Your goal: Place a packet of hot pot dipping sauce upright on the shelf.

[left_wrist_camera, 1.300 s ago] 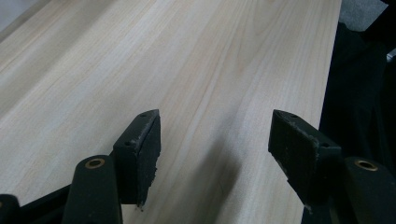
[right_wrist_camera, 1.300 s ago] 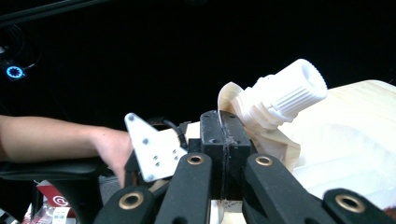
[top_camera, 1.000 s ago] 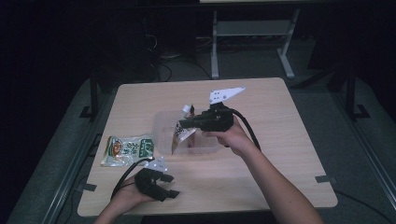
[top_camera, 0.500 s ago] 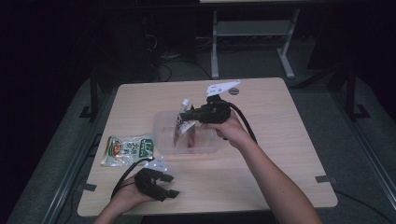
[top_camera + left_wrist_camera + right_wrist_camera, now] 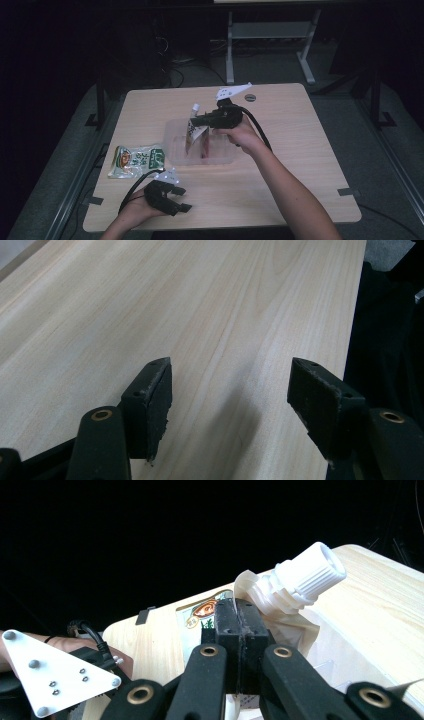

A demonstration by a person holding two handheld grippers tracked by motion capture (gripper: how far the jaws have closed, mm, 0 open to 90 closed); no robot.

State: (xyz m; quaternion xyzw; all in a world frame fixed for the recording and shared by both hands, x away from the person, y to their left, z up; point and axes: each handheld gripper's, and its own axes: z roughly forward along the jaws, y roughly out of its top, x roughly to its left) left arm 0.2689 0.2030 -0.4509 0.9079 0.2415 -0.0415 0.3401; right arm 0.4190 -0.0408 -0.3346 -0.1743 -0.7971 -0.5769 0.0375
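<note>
My right gripper point(image 5: 196, 121) is shut on a pale spouted pouch point(image 5: 191, 131) and holds it over a clear plastic container point(image 5: 172, 150) at the table's middle. In the right gripper view the jaws point(image 5: 241, 615) pinch the pouch just below its white screw cap point(image 5: 310, 575). My left gripper point(image 5: 184, 199) rests near the table's front left edge. It stands open with nothing between its pads point(image 5: 232, 405), only bare wood under them.
A green snack packet point(image 5: 137, 159) lies on the light wooden table point(image 5: 300, 150), left of the container. The left hand with its white three-cornered plate point(image 5: 55, 675) is seen beyond the pouch. Dark floor and a metal stand point(image 5: 270, 35) lie behind the table.
The right gripper has carried the pouch a little toward the far side of the table, still over the container. The left gripper has stayed where it was.
</note>
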